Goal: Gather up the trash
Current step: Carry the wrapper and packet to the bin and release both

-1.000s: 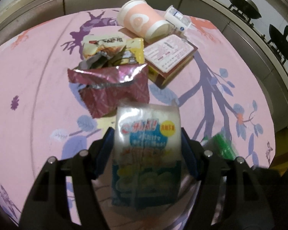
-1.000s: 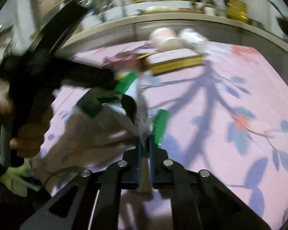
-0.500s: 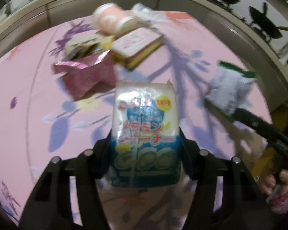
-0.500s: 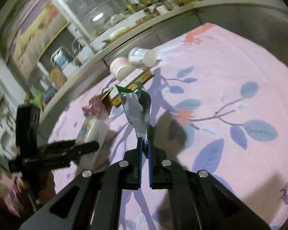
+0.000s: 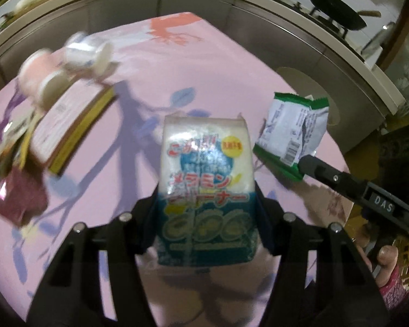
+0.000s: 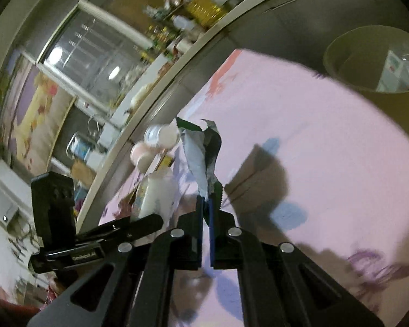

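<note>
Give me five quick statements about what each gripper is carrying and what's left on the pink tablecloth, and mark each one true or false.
1. The left gripper holds a white and blue packet. True.
2. The right gripper is open and carries nothing. False: it is shut on a green and silver wrapper.
3. A pink cup lies on its side on the pink tablecloth. True.
4. The tan bin is on top of the tablecloth. False: it is beyond the table edge.
5. The flat box on the tablecloth is clamped by a gripper. False: no gripper touches it.
</note>
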